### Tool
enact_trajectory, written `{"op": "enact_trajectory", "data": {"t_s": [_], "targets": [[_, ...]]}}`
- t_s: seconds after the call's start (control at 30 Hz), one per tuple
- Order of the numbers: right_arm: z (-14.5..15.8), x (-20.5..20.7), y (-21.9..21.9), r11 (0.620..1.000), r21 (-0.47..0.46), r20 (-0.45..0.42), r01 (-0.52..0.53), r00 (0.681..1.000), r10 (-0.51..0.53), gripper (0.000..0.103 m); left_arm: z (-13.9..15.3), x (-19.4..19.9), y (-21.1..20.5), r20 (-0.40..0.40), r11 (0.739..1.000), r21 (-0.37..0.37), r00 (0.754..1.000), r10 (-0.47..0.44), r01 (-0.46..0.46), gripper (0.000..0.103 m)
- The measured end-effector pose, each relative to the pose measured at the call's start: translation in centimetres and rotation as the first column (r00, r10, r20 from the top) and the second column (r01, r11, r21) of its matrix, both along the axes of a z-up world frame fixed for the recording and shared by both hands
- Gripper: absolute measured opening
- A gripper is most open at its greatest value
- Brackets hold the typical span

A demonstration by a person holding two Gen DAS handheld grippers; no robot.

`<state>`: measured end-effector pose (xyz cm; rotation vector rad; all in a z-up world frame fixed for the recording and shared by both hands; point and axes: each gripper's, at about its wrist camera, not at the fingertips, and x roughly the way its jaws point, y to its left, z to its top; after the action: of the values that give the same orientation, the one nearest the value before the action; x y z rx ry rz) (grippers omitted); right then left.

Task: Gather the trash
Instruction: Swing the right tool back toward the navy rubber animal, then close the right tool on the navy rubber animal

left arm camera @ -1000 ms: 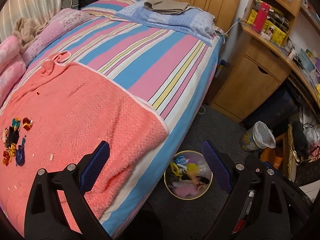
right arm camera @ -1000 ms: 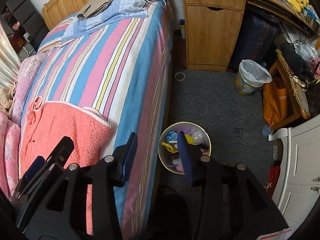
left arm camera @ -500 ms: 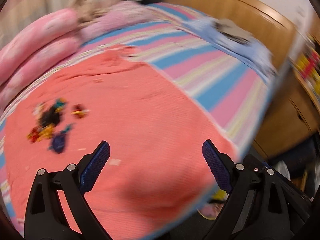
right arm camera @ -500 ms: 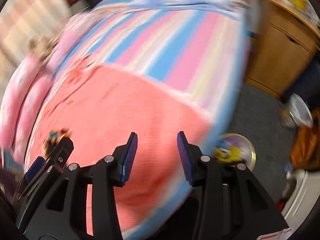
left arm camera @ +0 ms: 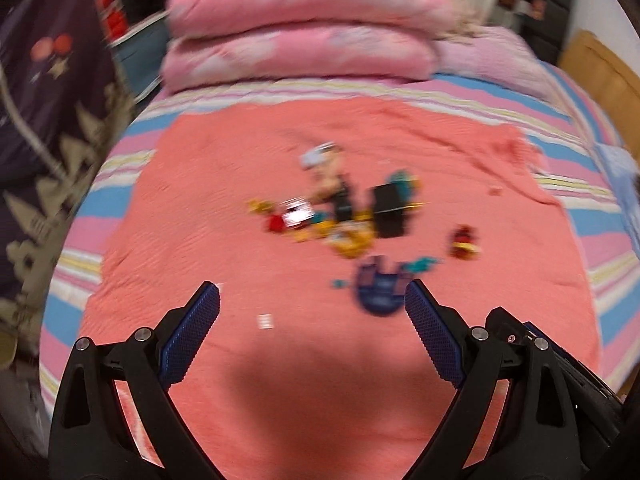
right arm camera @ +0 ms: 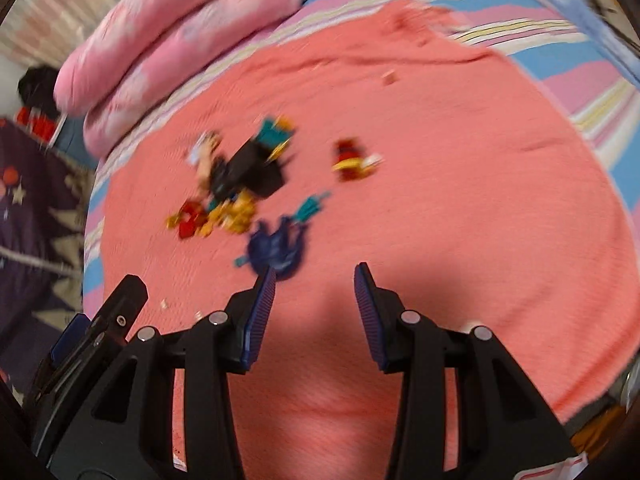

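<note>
Wrappers (left arm camera: 344, 216) heaped, no clear axis

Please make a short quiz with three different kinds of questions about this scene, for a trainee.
1. True or false: the left hand-held gripper holds a piece of trash.
2. Multiple choice: the scattered wrappers lie on A) the coral blanket, B) the folded pink quilt, C) the floor.
3. Fill in: the piece nearest the right hand-held gripper is the dark ____ wrapper.

Key: 1 false, its jaws are open and empty. 2 A. 3 blue.
</note>
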<state>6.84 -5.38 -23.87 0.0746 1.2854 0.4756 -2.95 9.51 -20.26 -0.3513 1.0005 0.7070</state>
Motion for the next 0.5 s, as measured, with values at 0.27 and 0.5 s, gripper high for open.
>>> {"op": "enact_trajectory", "data": {"t_s": [0.27,0.5], "targets": [[-5.4,0.3,3.7,0.998,-0.003,-0.101,-0.065,0.993,0.065,0.04,-5.3,-0.2,3.2,-0.083,0.997,-0.017,0.994,0.076,-0.077,0.091],[-8.7,1.4,5.6,0.996,-0.002,-0.152,-0.087,0.985,0.086,0.04,-7.7,0.6,4.5,-0.12,0.994,-0.027,0.988,0.101,-0.106,0.091]]}}
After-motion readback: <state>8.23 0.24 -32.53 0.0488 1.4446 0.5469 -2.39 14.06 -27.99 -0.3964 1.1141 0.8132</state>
